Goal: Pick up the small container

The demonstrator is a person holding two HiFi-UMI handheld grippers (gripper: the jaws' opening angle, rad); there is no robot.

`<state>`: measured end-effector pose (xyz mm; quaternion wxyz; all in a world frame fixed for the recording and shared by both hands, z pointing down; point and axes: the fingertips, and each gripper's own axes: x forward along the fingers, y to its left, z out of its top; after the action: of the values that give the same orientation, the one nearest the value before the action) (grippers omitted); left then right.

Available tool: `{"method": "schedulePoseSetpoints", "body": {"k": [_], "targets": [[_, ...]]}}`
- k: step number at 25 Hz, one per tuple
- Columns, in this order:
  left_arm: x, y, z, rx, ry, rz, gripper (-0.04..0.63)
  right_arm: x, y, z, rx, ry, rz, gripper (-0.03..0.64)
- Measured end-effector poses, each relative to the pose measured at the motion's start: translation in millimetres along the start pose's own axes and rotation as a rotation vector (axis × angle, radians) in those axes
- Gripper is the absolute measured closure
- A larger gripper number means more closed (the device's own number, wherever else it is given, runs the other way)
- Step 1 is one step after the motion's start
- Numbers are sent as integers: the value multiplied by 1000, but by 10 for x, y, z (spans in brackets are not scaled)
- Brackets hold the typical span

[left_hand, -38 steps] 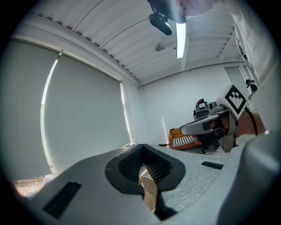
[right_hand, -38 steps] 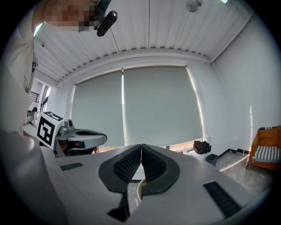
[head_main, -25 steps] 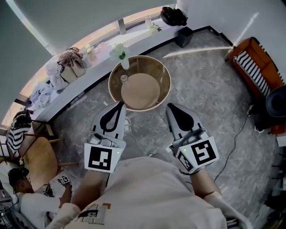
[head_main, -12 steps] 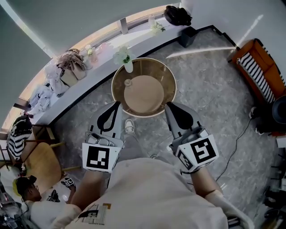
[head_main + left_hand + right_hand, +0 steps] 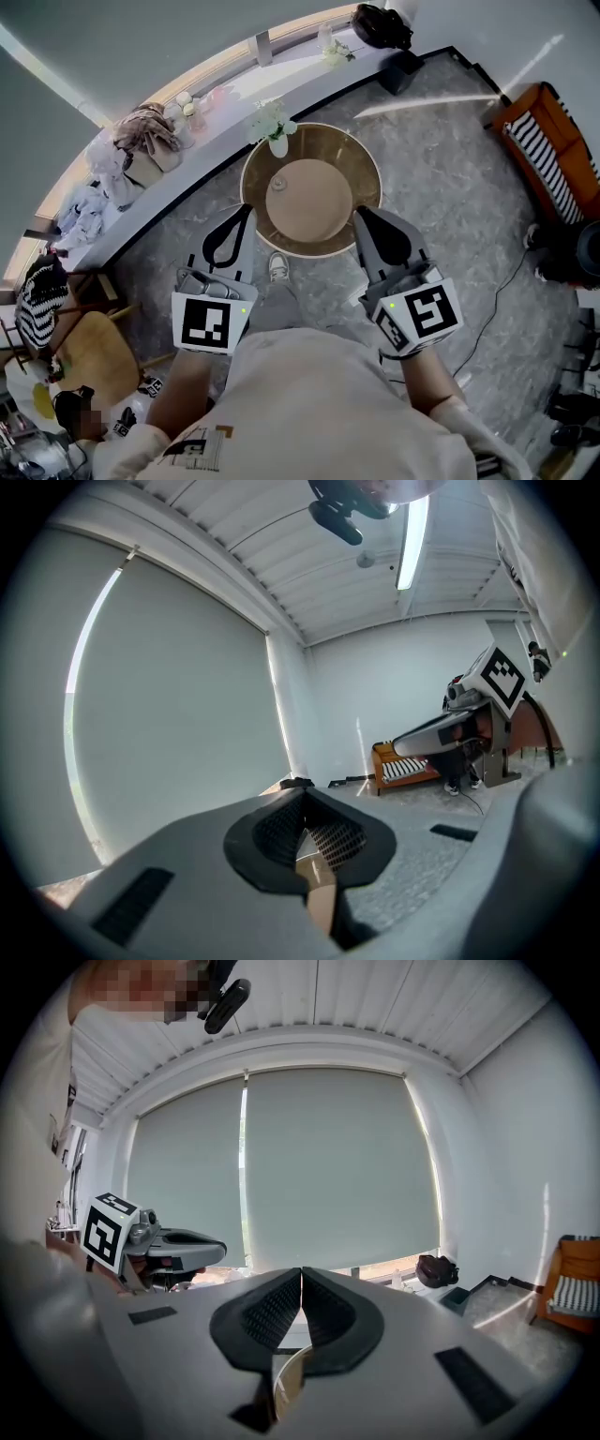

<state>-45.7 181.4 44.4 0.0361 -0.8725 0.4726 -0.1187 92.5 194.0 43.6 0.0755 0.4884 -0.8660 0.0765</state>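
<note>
The small container [image 5: 277, 185] is a pale, low pot standing left of centre on a round wooden-rimmed table [image 5: 367, 171]. A white vase with flowers [image 5: 277, 141] stands at the table's far left rim. My left gripper [image 5: 247, 210] is shut and empty, with its tip at the table's near left rim. At the near right rim, my right gripper [image 5: 361, 215] is also shut and empty. In the left gripper view the left gripper [image 5: 302, 804] has its jaws pressed together, and the right gripper [image 5: 301, 1275] shows the same in its own view. Neither touches the container.
A long window ledge [image 5: 234, 94] behind the table carries bags, clothes and bottles. An orange bench with a striped cushion [image 5: 553, 155] stands at the right, with a cable [image 5: 502, 281] on the floor. A wooden chair [image 5: 80, 356] and a person [image 5: 70, 412] are at lower left.
The table and container have drawn closer to both gripper tips, which now reach its near rim. Both grippers stayed shut.
</note>
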Motion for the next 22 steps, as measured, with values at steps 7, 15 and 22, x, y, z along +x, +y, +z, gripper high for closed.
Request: {"method": "schedulePoseSetpoints", "body": {"k": [7, 15, 22], "targets": [[462, 765, -271, -4, 38, -49, 588, 901, -20, 44, -1, 56, -29, 609], [863, 1316, -481, -26, 37, -98, 588, 1656, -112, 57, -5, 95, -63, 609], [1148, 1572, -784, -57, 103, -51, 588, 1970, -370, -117, 0, 152, -83, 609]]}}
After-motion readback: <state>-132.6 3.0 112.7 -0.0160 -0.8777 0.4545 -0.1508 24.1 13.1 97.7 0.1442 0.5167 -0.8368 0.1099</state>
